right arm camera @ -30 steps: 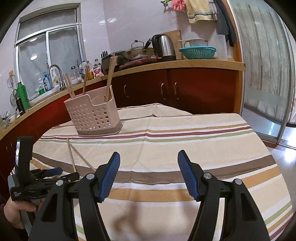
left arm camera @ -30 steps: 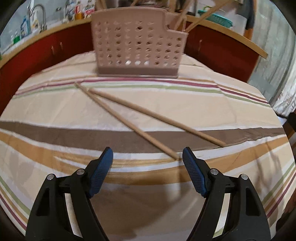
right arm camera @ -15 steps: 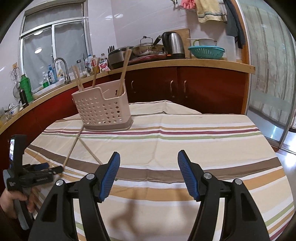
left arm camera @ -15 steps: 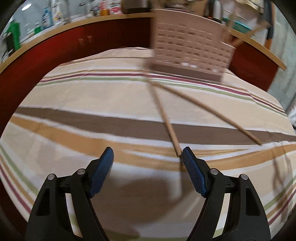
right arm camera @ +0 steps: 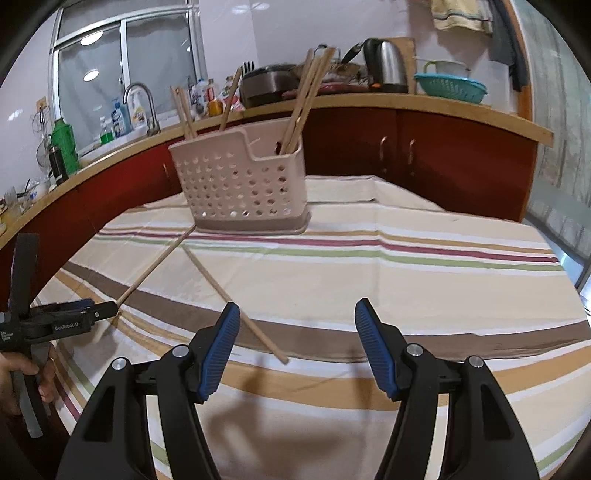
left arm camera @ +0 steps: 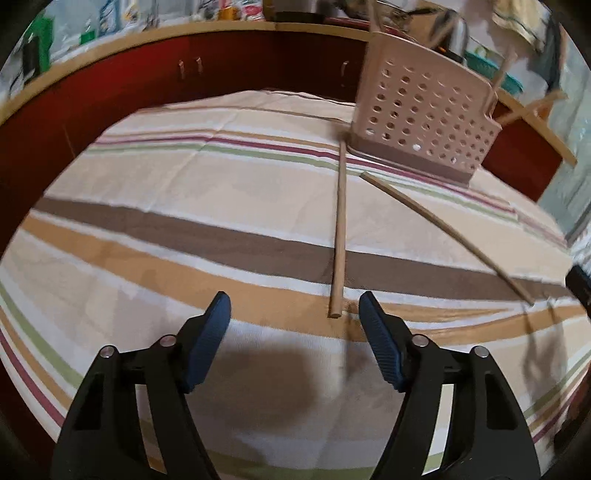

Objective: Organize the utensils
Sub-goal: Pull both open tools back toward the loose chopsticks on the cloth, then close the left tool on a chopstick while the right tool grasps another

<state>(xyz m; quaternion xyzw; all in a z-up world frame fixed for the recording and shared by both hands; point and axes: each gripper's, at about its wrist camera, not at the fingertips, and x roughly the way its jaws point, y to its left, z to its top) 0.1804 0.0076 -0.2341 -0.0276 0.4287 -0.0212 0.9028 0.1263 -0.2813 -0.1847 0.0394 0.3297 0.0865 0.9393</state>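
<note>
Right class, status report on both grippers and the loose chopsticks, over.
Left gripper open, near chopstick's end. Right gripper open, empty. Second wooden chopstick loose before perforated pink holder. Nothing blocking.

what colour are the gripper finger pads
Blue, ribbed pads on black arms; clearest in the right wrist view.

"GenRobot.AI" printed on left gripper (right arm camera: 110, 308) body; other small print unreadable.

countertop clutter (left arm camera: 236, 11) blurs; holder's chopsticks (left arm camera: 532, 107) smear near the edge.
</note>
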